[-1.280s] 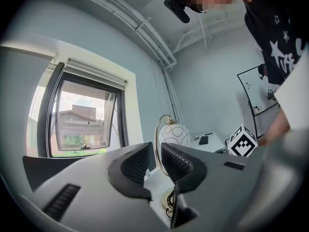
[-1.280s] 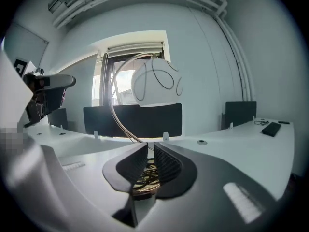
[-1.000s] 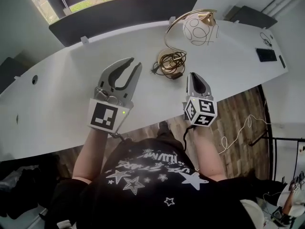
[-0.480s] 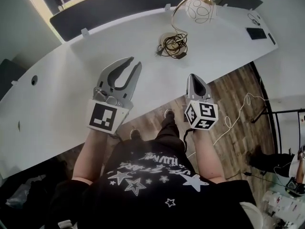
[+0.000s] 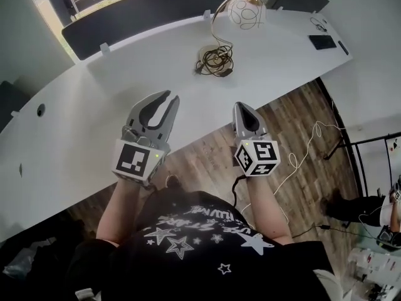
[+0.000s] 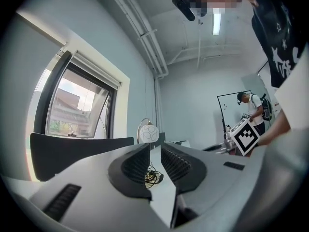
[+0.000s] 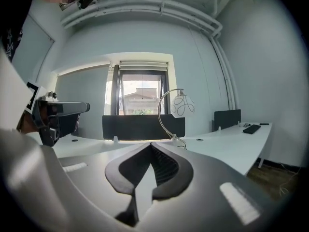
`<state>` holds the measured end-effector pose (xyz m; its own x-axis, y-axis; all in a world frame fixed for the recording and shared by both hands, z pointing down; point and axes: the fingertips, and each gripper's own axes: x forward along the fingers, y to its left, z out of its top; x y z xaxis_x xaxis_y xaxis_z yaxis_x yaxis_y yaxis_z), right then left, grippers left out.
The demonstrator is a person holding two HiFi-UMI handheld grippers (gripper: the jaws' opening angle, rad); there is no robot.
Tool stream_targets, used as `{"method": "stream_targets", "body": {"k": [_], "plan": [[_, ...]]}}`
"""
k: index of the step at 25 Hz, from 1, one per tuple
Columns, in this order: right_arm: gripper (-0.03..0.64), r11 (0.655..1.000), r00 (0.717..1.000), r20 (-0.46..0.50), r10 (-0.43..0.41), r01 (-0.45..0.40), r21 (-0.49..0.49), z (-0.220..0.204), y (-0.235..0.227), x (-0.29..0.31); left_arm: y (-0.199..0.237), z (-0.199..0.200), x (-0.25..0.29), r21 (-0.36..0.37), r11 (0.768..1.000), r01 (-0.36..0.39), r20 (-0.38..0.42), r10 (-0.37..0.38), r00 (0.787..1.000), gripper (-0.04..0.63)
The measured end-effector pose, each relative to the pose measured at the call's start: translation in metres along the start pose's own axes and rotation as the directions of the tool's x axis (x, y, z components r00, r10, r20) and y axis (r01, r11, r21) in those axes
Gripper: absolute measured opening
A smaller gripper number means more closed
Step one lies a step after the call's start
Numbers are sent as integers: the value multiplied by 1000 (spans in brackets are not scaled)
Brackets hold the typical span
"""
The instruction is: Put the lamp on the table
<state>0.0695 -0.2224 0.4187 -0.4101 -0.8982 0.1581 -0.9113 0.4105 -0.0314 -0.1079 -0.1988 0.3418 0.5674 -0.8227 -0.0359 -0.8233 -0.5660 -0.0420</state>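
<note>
The lamp (image 5: 235, 14) stands on the white table (image 5: 81, 130), far side. It has a gold arched stem, a round white shade and a coiled cord (image 5: 214, 61) at its base. It also shows small in the left gripper view as the lamp (image 6: 147, 133) and in the right gripper view as the lamp (image 7: 179, 105). My left gripper (image 5: 170, 99) hangs over the table's near edge, jaws open and empty (image 6: 155, 148). My right gripper (image 5: 244, 106) is over the wooden floor just off the edge, shut on nothing (image 7: 150, 145). Both are well short of the lamp.
A dark divider panel (image 5: 144, 8) runs along the table's back. A black flat device (image 5: 321, 41) lies at the table's right end. A white cable (image 5: 310, 146) trails on the wooden floor beside a black stand (image 5: 369, 146). Another person (image 6: 253, 108) stands in the room.
The view has drawn back from the table. Both grippers have come away from the lamp toward the near edge, the right one now over the floor. The lamp has stayed put.
</note>
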Motion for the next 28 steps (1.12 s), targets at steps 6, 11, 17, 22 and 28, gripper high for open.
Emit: {"method": "stream_targets", "body": {"k": [6,11,17,22,28], "plan": [[1,999,999,4,52,-52,-4,-3,9,-51,-42,14,-21,20,1000,-4,10,4,1000,75],[2,996,997,18,79,-78,-37,6,11,-97,-80,22,-41,22,999,-31,12,31,999,75],[1,991,992,4,126,-126,-38,-5,21,-149,-130,24,-75,41,998,-52,-5,52,999,75],[2,985,985,-14,170,-170,-35,-20,34,-187,-162,21,-110,50,995,-83,-26,85,996,75],[2,974,975,-17,224,-224,-19,-30,46,-215,-187,21,-144,49,990,-135,-44,138,989,75]]}}
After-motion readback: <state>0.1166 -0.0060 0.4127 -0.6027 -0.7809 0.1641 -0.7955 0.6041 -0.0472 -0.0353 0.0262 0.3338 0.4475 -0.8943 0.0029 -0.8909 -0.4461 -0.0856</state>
